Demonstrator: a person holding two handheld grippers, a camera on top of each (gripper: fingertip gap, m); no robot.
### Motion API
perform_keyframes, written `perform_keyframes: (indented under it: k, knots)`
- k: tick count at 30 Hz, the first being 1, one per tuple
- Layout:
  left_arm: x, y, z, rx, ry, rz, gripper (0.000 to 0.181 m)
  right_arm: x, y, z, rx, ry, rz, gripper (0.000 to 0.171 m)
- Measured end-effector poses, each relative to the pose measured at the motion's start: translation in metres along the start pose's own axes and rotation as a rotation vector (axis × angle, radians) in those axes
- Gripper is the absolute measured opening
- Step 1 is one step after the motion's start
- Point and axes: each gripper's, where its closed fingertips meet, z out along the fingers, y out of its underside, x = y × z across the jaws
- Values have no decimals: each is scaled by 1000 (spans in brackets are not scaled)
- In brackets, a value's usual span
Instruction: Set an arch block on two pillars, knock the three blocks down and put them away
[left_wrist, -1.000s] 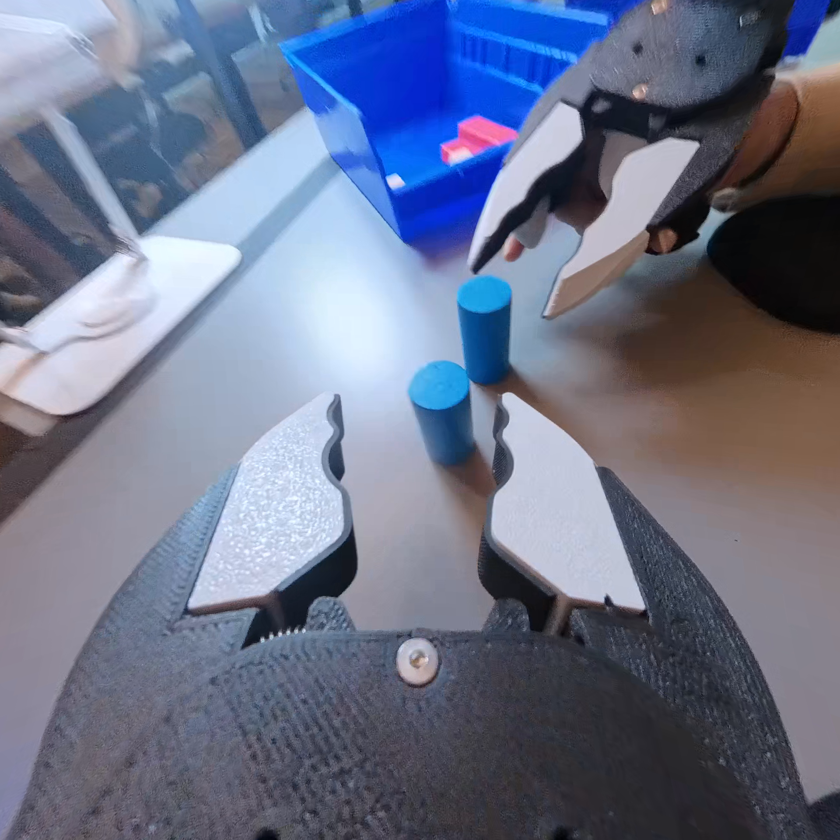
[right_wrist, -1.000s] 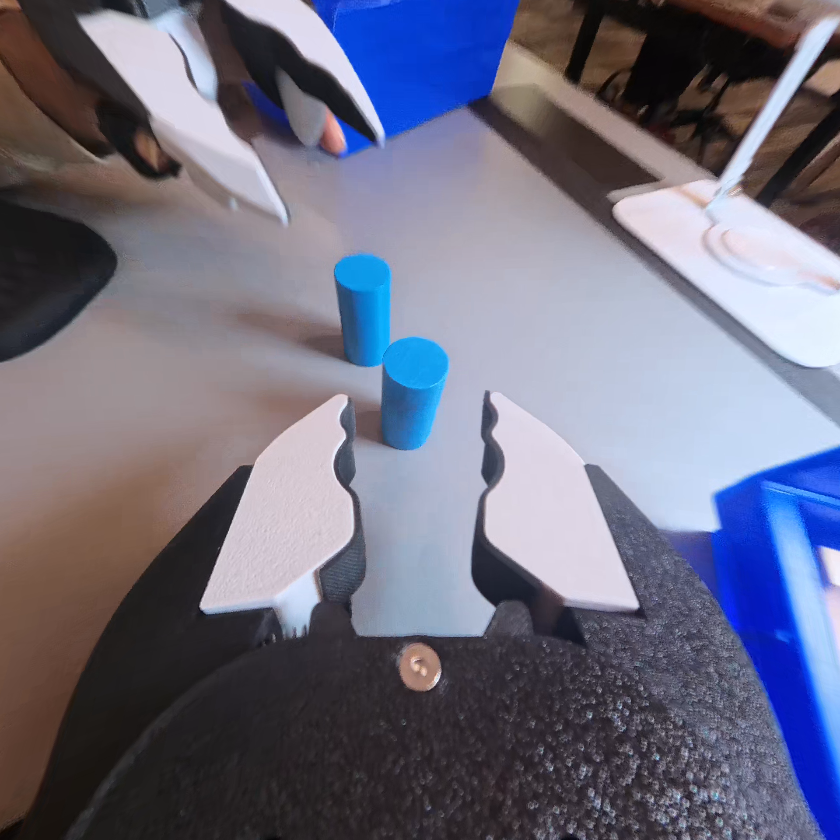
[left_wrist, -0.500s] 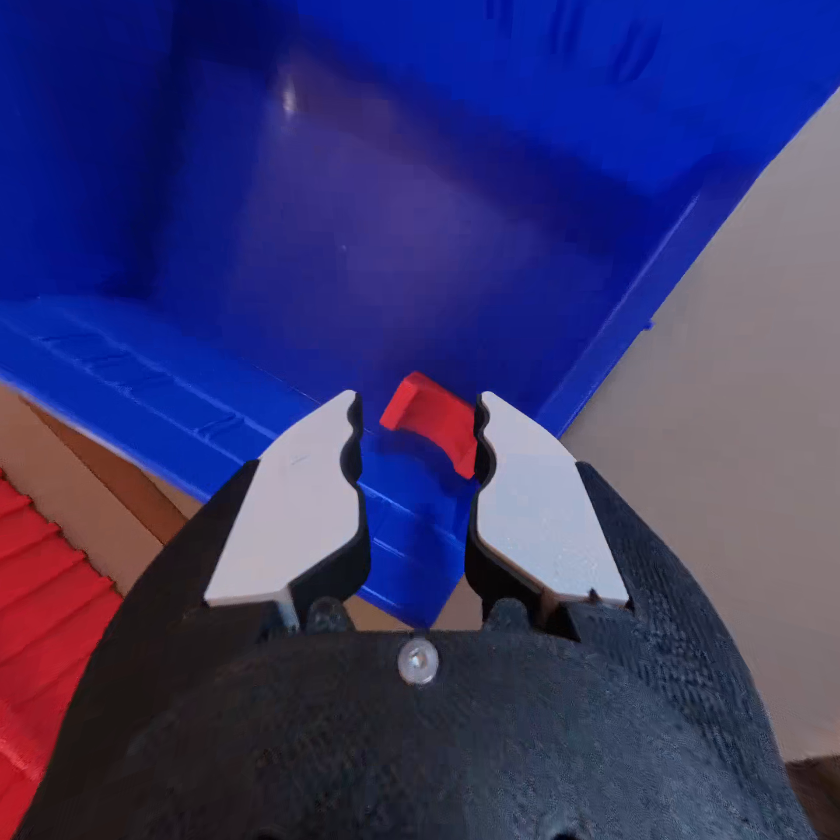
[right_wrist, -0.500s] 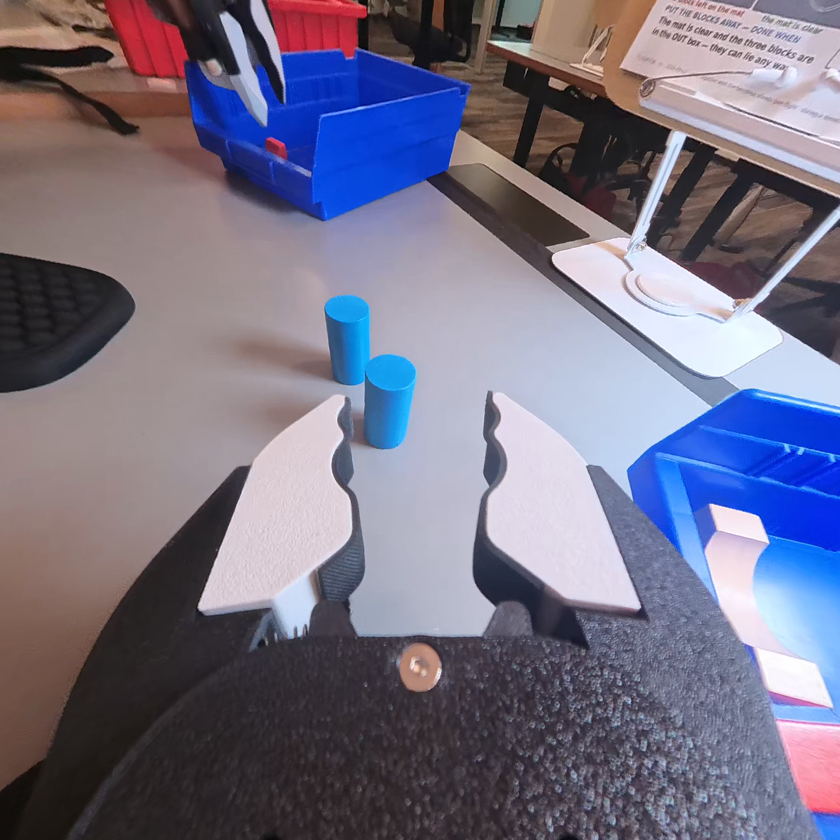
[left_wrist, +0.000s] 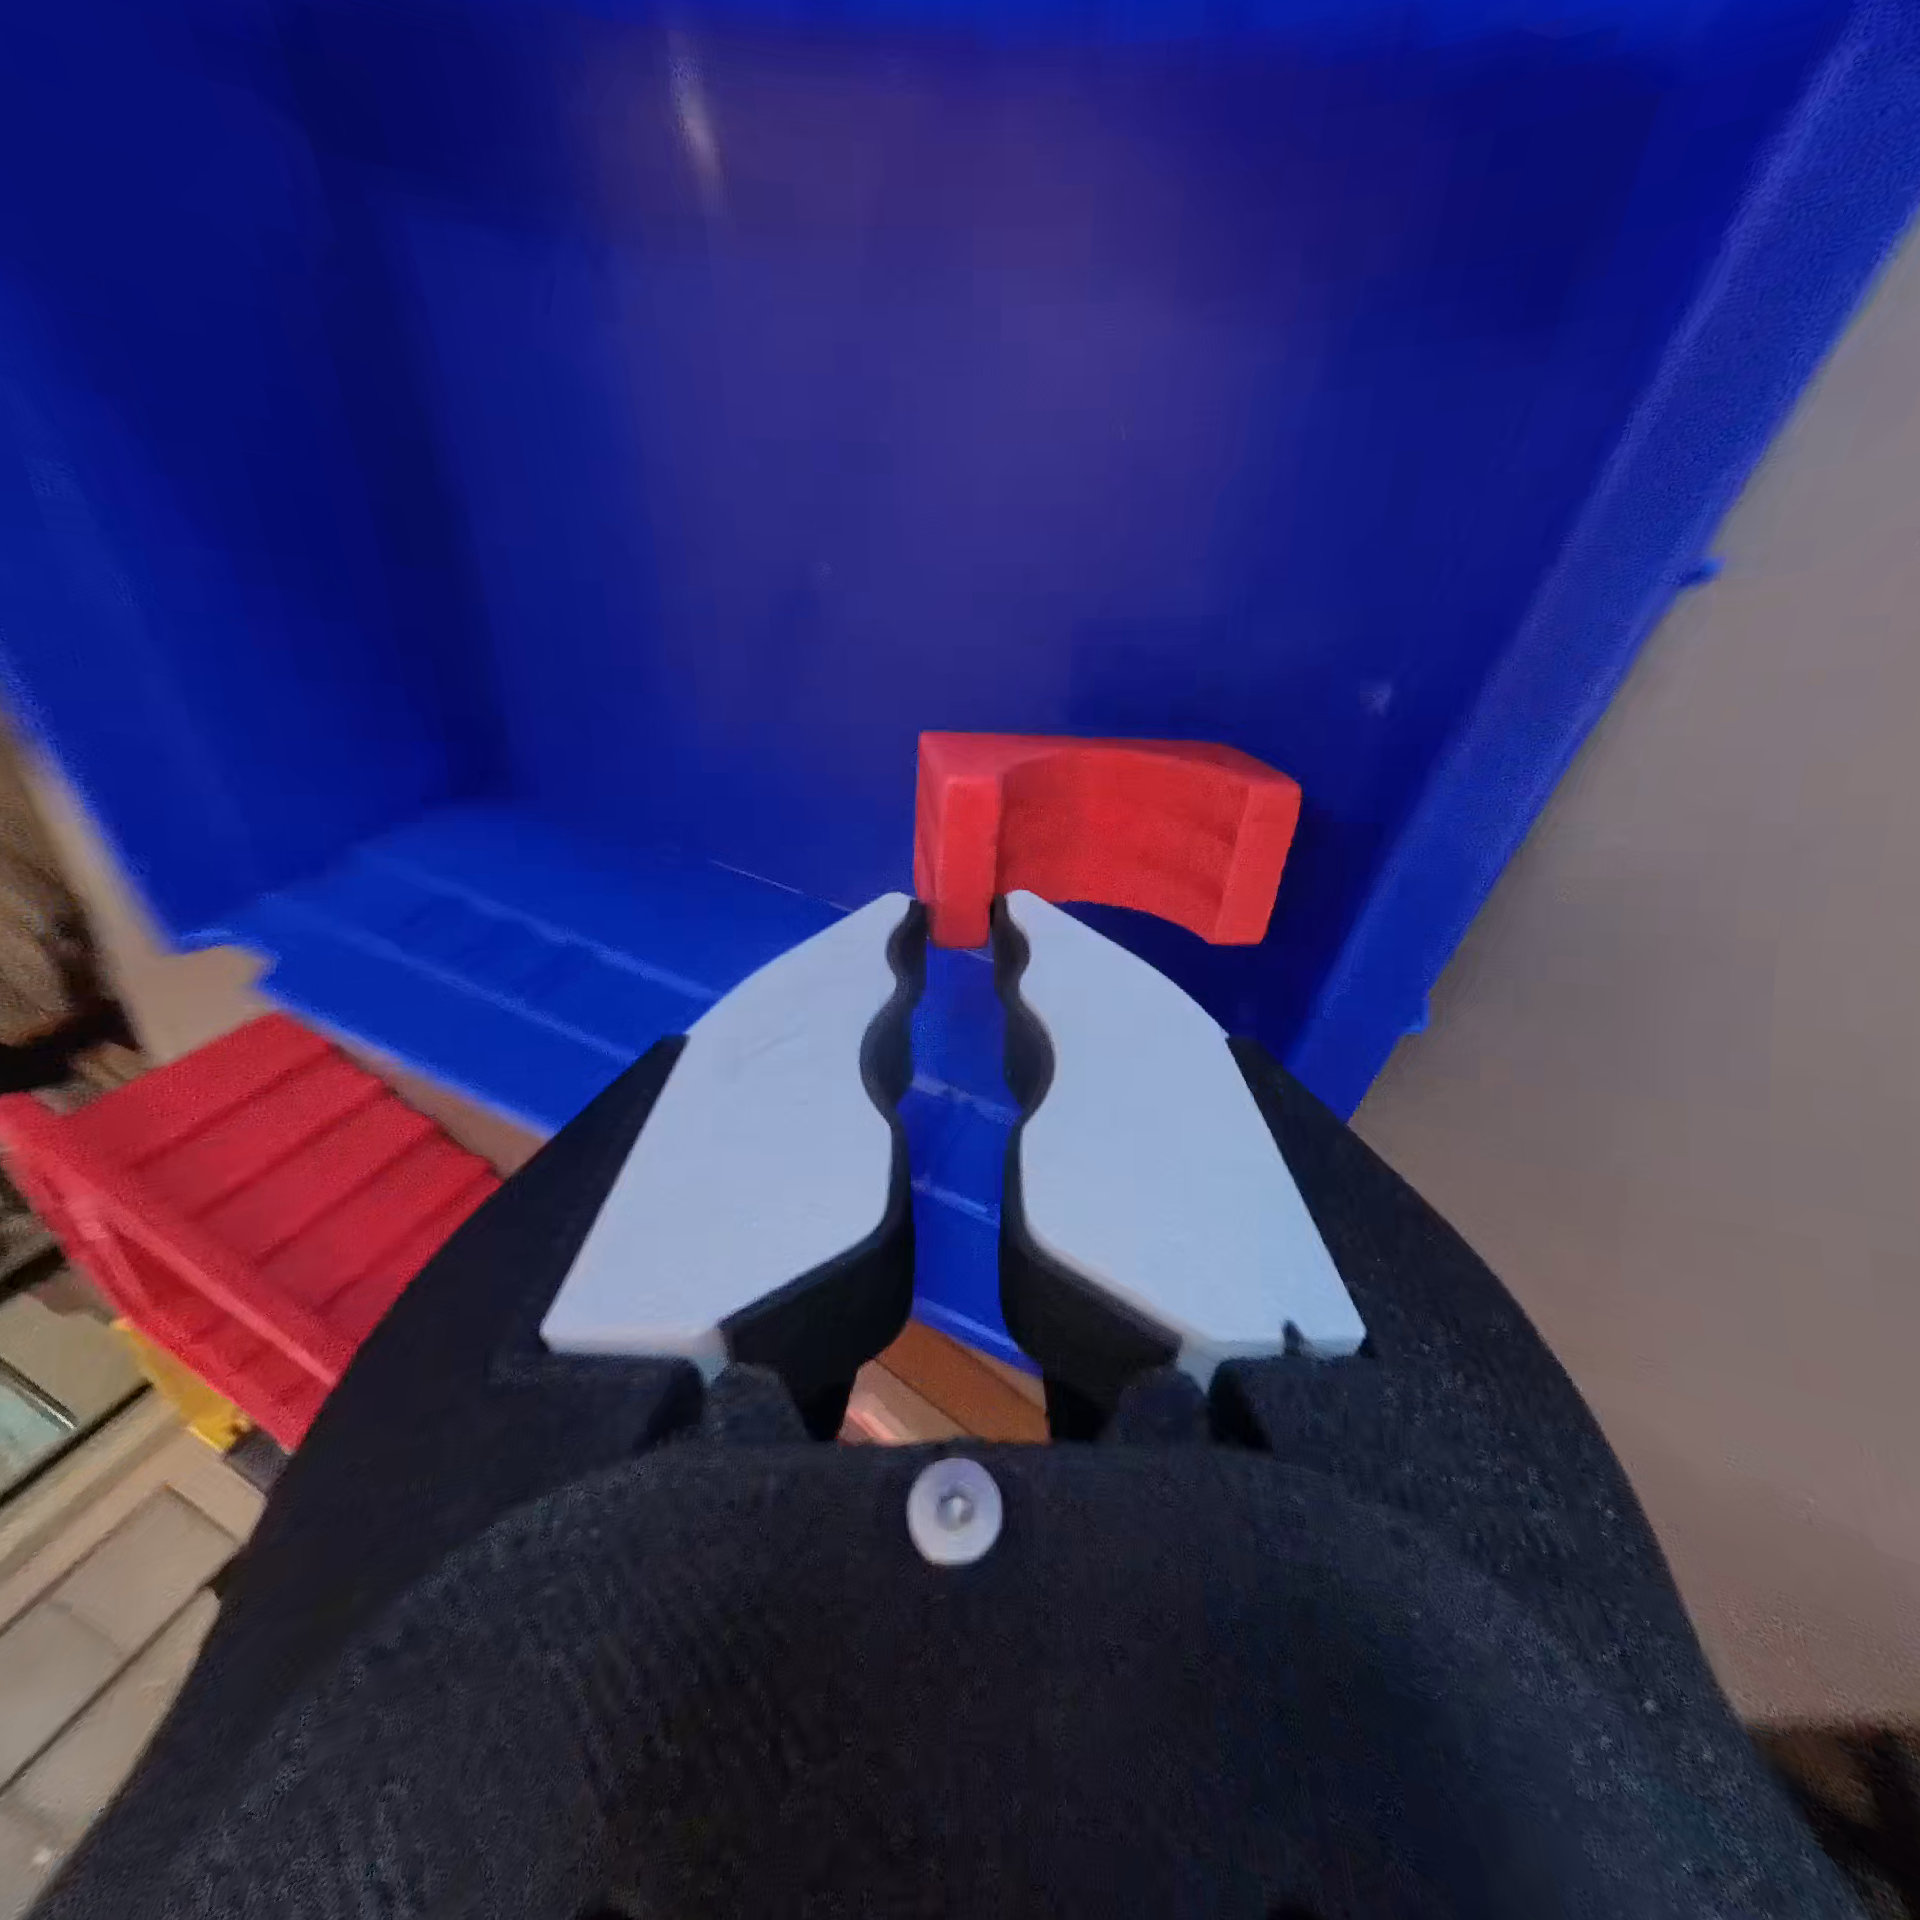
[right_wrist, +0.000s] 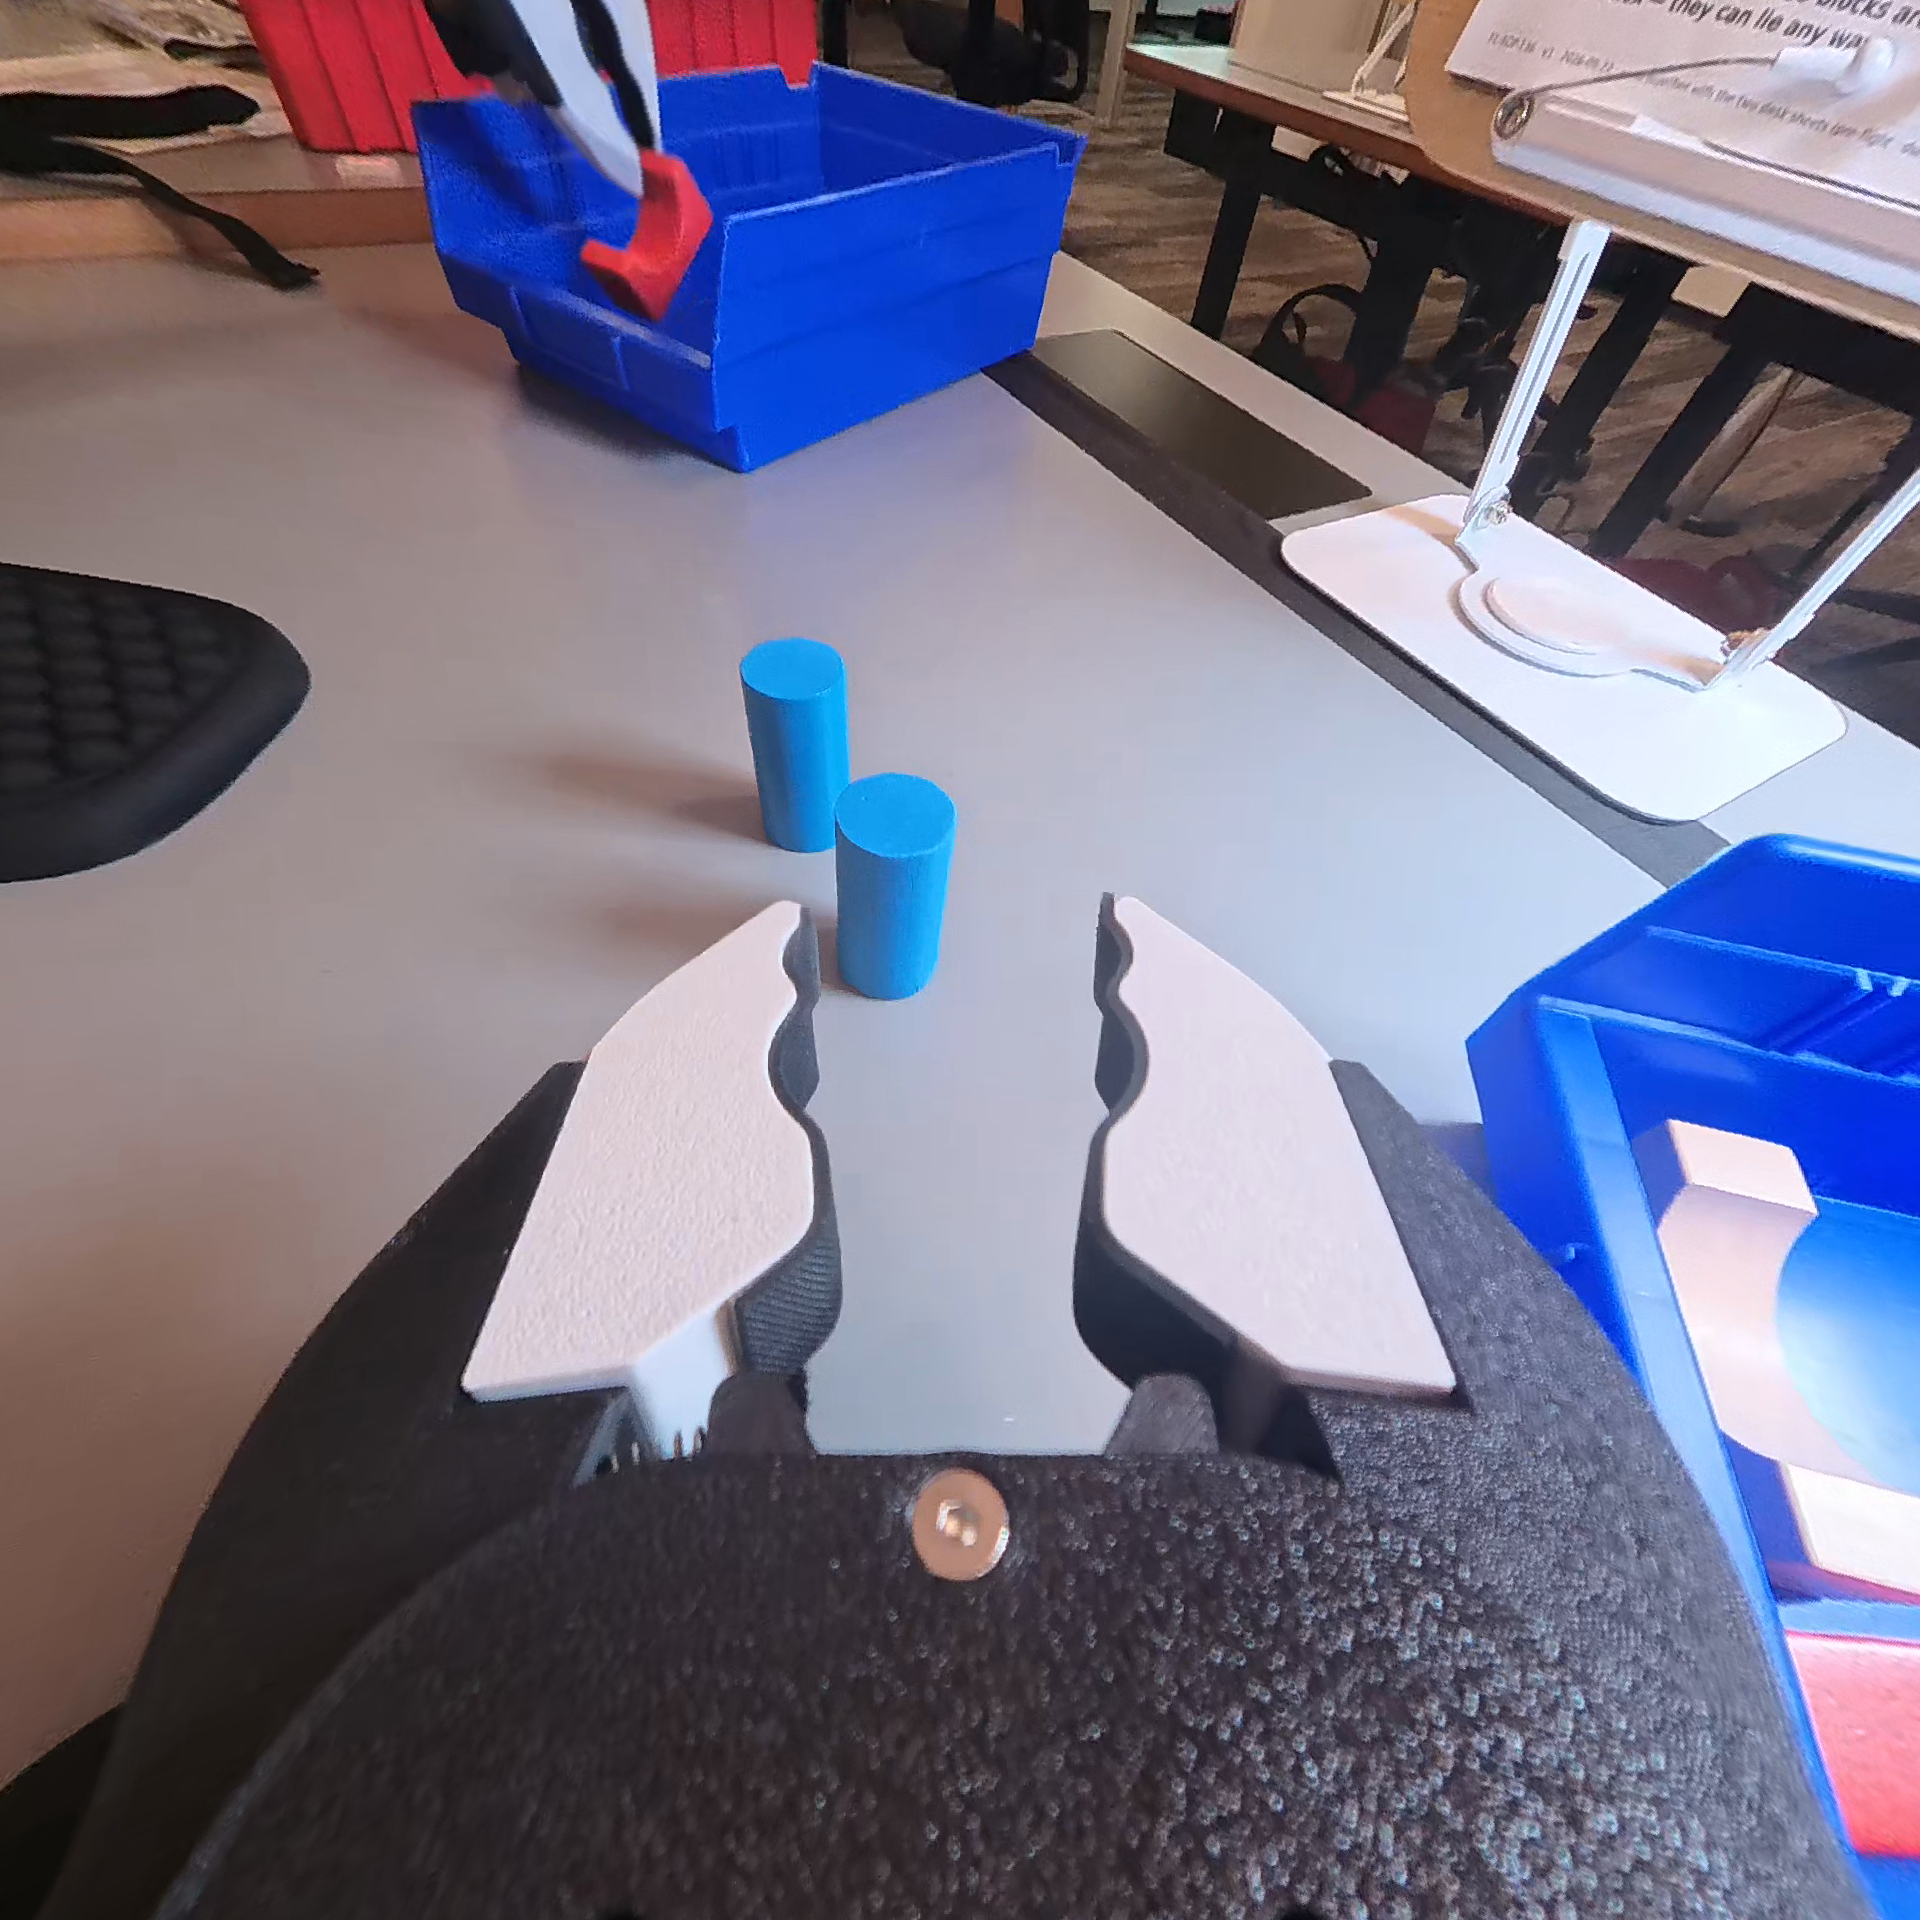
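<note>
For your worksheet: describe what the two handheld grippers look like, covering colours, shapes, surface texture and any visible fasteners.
Both look alike. The left gripper and right gripper each have a rounded black body with a grainy, pebbled surface and one silver screw set at the centre near the finger roots. Each carries two flat, pale grey-white fingers that taper forward, with wavy black inner edges. No cables, markings or sleeves show.

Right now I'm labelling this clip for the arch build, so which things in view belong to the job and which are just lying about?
Job:
- red arch block, gripped by the left gripper
- two upright blue cylinder pillars: far, near
- right gripper, jaws open
- far blue bin

Lying about:
- white stand base
- black mesh pad
- red bin
- near blue bin holding a tan arch block
</note>
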Motion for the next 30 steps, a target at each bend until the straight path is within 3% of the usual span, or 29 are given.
perform_keyframes:
  k: [1,6,10,14,17,20,24,28,30]
  knots:
    - [-2,-11,-19,91,-53,-6,13,-1,-2,0,9,-2,1,51]
    - [18,-79,-124,610,-348,-14,13,-21,-27,2,81,-64,23,52]
    - [94,-139,-202,1109,-437,34,13,-58,-60,5,160,-277,132,52]
    - [176,-182,-242,1450,-444,94,13,-96,-96,3,234,-588,299,55]
    - [216,-203,-251,1575,-420,142,12,-113,-110,5,244,-754,395,57]
    - [237,-216,-241,1596,-414,184,13,-126,-111,7,247,-840,431,53]
    - [249,-219,-226,1582,-389,215,13,-129,-95,20,204,-800,428,43]
    - [264,-219,-226,1611,-378,262,12,-130,-93,24,204,-834,493,48]
    - [272,-221,-226,1606,-391,293,12,-136,-90,22,196,-890,509,42]
